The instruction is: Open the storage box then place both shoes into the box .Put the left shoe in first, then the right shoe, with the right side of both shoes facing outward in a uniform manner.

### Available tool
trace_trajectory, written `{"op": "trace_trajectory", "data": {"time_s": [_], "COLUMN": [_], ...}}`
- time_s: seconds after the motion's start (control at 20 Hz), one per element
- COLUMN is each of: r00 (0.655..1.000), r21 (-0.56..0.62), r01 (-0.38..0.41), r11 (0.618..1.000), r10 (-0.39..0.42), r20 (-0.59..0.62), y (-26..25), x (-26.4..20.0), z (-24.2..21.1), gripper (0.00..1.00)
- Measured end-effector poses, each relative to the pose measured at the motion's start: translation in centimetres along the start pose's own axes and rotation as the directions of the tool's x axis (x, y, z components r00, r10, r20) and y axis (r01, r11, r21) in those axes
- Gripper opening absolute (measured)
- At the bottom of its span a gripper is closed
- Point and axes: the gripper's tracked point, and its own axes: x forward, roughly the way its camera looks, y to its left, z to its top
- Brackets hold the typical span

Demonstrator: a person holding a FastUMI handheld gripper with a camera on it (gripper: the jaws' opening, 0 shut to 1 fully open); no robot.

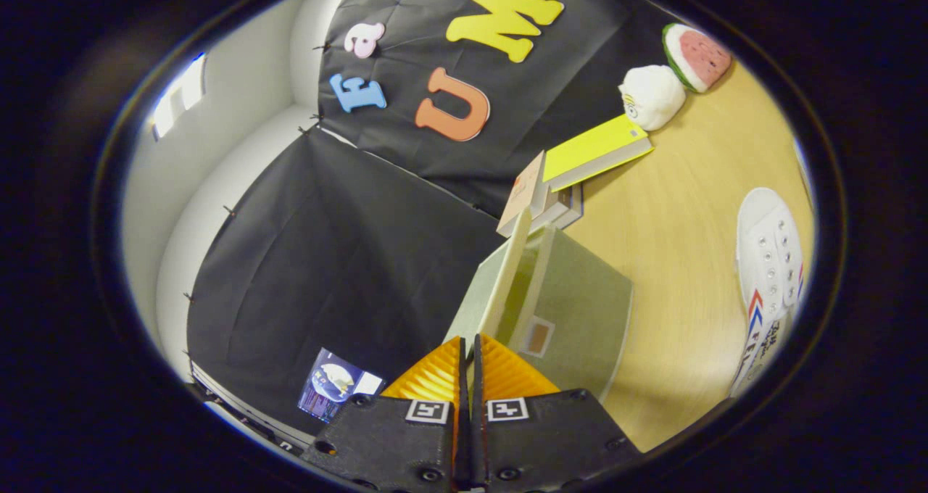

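Note:
My gripper (469,348) is shut on the thin cream lid (507,275) of the pale green storage box (576,312); the orange fingers (435,373) pinch the lid's edge. The lid stands lifted, tilted up off the box, and a gap shows between lid and box body. The view is rolled, so the wooden table (674,232) slants. A white sneaker (770,275) with red and blue stripes lies on the table beyond the box, to the right of the fingers.
A yellow book (594,151) rests on a small stack of books (540,199) behind the box. A white plush toy (651,96) and a watermelon plush (697,56) sit farther back. A small lit screen (335,386) shows left of the fingers.

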Motion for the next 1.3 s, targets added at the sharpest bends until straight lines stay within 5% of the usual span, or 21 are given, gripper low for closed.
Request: {"op": "trace_trajectory", "data": {"time_s": [0.3,0.65,0.85,1.15,1.3], "r00": [0.999,0.994,0.988,0.981,0.967], "r21": [-0.227,-0.518,-0.637,-0.642,-0.653], "r01": [0.029,0.084,0.131,0.184,0.253], "r11": [0.973,0.851,0.760,0.744,0.714], "r10": [-0.024,-0.110,-0.149,-0.178,-0.198], "r20": [0.022,-0.021,0.025,0.074,0.158], "y": [8.1,16.7,18.1,17.8,16.8], "x": [2.7,11.9,16.2,18.1,16.6], "z": [3.2,1.9,1.5,1.7,3.2], "gripper": [0.05,0.07,0.22,0.90,0.96]}}
